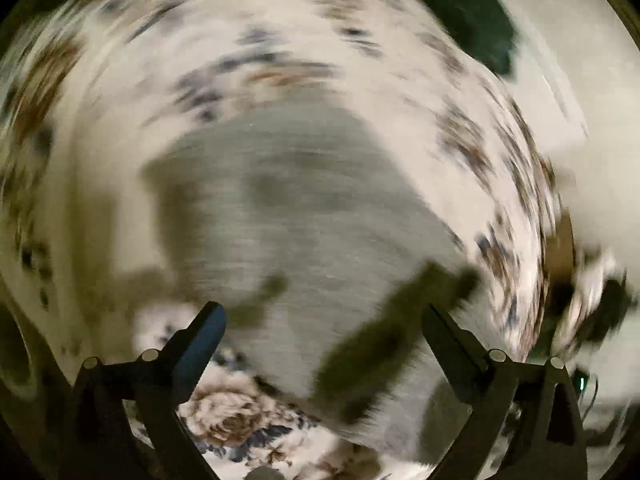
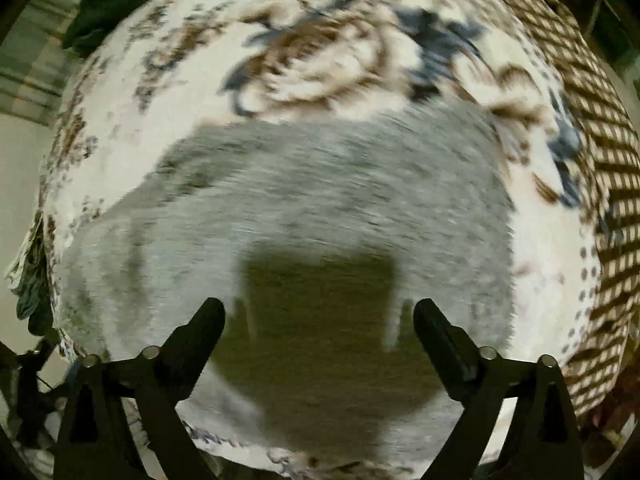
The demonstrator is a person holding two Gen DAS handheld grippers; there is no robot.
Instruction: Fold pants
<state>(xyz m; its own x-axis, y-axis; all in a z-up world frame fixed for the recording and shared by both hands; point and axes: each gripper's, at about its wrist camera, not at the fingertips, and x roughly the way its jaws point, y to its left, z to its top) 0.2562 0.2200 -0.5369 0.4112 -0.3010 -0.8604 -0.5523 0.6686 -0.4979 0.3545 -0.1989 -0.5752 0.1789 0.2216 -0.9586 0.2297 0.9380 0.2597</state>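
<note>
In the left wrist view, heavily blurred by motion, the grey pants (image 1: 304, 200) lie spread on a floral bedspread (image 1: 120, 120), filling the middle of the picture just ahead of the left claw (image 1: 324, 320). That claw stands wide with nothing between its fingers; dark shadows fall across the cloth near it. A dark green cloth (image 1: 472, 12) sits beyond the pants, at the far edge of the bedspread.

In the right wrist view, the pants (image 2: 320, 184) again lie flat on the floral bedspread (image 2: 320, 52), directly under and ahead of the right claw (image 2: 320, 316), which is also wide and empty, its shadow on the fabric. A brown checked blanket (image 2: 588, 160) lies well to the right of the pants.

The fabric looks like soft knit: light, limp, likely to sag and bunch when lifted. I judge the best holds are an outer edge or corner, pinching through all layers; the exact hem or waistband cannot be made out through the blur.
</note>
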